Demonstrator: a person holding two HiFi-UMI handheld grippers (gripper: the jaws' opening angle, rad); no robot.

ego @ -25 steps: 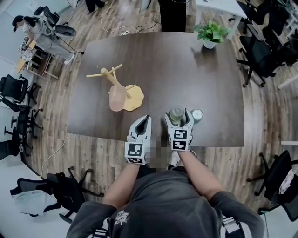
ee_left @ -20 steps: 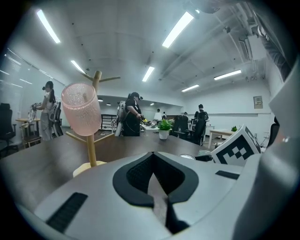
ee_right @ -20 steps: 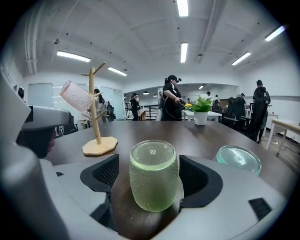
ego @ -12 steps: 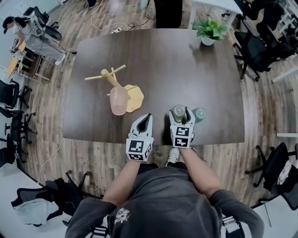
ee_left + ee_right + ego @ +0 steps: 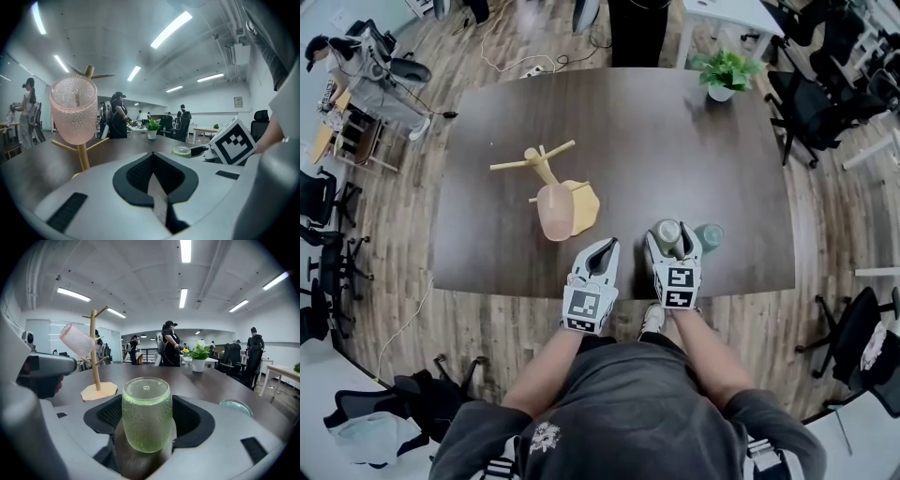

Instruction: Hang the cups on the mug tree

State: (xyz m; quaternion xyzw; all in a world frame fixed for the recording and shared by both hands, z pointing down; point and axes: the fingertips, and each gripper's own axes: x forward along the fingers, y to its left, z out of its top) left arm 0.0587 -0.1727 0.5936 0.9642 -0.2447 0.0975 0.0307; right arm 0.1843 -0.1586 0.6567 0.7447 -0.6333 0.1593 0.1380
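The wooden mug tree [image 5: 546, 167] stands left of the table's centre, with a pink cup [image 5: 555, 212] hung on one of its pegs. In the left gripper view, the pink cup [image 5: 74, 110] hangs close ahead on the mug tree [image 5: 83, 157]. A green cup [image 5: 667, 234] stands near the front edge between the jaws of my right gripper [image 5: 674, 234]. The jaws have just been closing, and the pads now press the green cup [image 5: 146, 413] on both sides. My left gripper [image 5: 605, 246] is beside it, shut and empty. A teal cup [image 5: 709, 234] stands just right of the right gripper.
A potted plant [image 5: 724, 70] sits at the table's [image 5: 675, 141] far right corner. Office chairs [image 5: 811, 103] ring the table, and people stand at desks behind it. The teal cup [image 5: 236, 407] is close to my right gripper's right finger.
The right jaws have drawn in against the green cup. Both grippers stay nearly where they were at the front edge. The head view has shifted slightly.
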